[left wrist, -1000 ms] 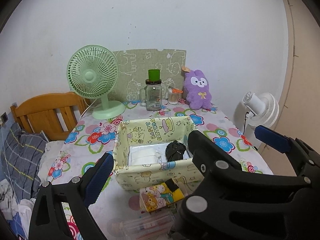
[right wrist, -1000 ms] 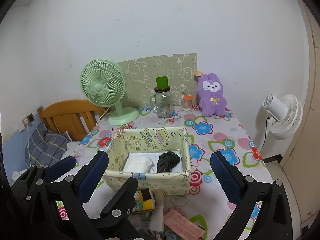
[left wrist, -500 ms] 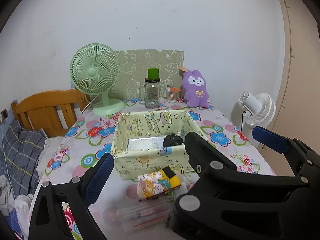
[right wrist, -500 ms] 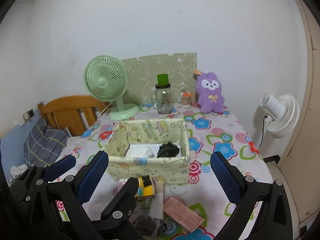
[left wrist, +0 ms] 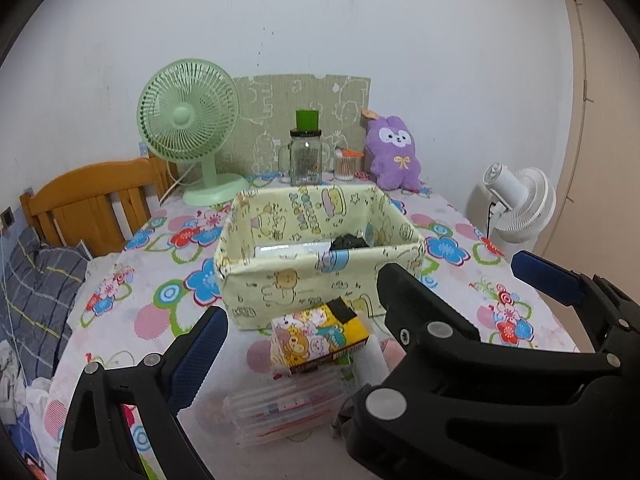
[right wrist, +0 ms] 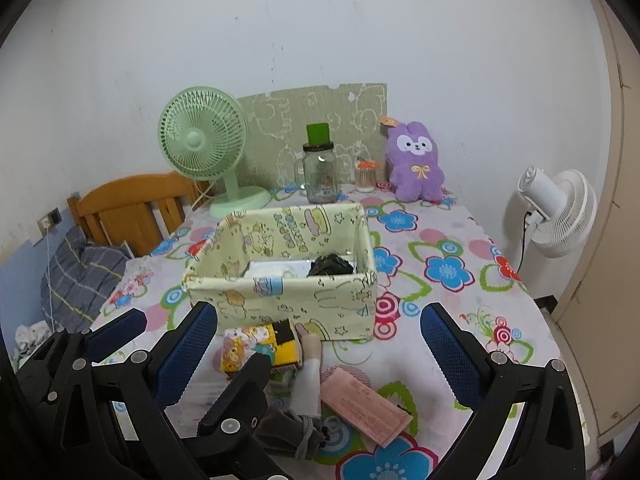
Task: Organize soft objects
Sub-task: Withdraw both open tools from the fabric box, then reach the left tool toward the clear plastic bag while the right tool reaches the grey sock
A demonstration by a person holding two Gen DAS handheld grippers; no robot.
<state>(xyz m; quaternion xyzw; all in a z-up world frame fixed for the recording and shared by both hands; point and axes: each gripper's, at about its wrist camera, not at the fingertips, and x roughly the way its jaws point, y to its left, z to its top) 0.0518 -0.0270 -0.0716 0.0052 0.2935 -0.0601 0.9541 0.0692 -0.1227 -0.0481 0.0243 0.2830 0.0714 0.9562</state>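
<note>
A pale yellow fabric bin (left wrist: 316, 292) (right wrist: 280, 294) sits mid-table, holding a dark balled sock (right wrist: 331, 266) (left wrist: 349, 241) and a white folded item (right wrist: 276, 269). In front of it lie a cartoon tissue pack (left wrist: 316, 340) (right wrist: 260, 344), a cream sock (right wrist: 310, 376), a grey drawstring pouch (right wrist: 288, 430), a pink packet (right wrist: 366, 404) and a clear pencil case (left wrist: 284, 408). My left gripper (left wrist: 368, 300) is open and empty, above the near items. My right gripper (right wrist: 320, 360) is open and empty, above the cream sock. A purple plush bunny (right wrist: 416, 164) (left wrist: 394, 154) stands at the back.
A green fan (right wrist: 204, 140), a glass jar with green lid (right wrist: 319, 170) and a small cotton swab jar (right wrist: 365, 178) line the back wall. A white fan (right wrist: 556, 212) stands off the table's right. A wooden headboard (right wrist: 132, 200) and bedding lie left.
Both grippers have pulled back and lowered, so the bin looks farther away and the near items show more fully. Both stay open and empty.
</note>
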